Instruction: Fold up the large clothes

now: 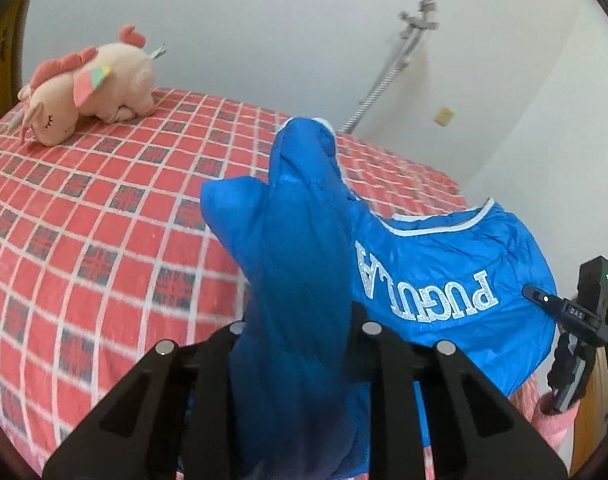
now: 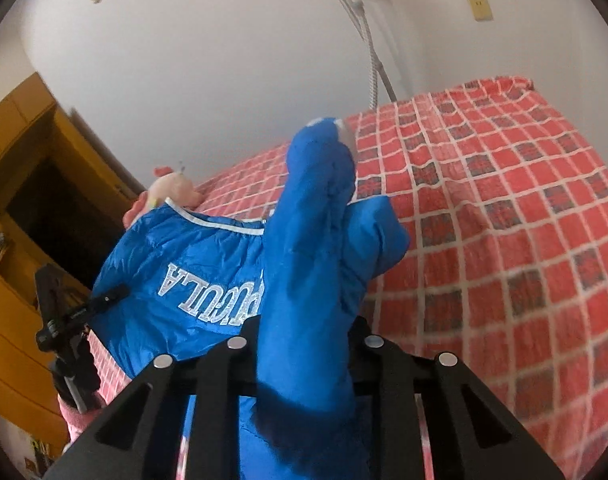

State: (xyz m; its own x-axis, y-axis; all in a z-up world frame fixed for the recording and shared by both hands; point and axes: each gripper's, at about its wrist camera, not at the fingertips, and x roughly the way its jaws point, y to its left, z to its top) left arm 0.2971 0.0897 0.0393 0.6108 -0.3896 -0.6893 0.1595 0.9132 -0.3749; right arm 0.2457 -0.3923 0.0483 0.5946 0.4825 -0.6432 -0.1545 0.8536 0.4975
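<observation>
A shiny blue jacket (image 1: 444, 272) with white lettering and white piping hangs lifted above the bed, stretched between both grippers. In the left wrist view my left gripper (image 1: 300, 328) is shut on a bunched fold of the jacket, which rises between its black fingers and hides the tips. In the right wrist view my right gripper (image 2: 304, 340) is shut on another bunched fold of the jacket (image 2: 192, 272) in the same way. Each gripper shows at the edge of the other's view: the right gripper (image 1: 576, 320) and the left gripper (image 2: 68, 312).
The bed (image 1: 104, 220) has a red checked cover (image 2: 504, 240). A pink plush toy (image 1: 92, 88) lies at its far side near the wall. A metal stand (image 1: 388, 72) leans by the wall. A wooden cupboard (image 2: 20, 200) stands beside the bed.
</observation>
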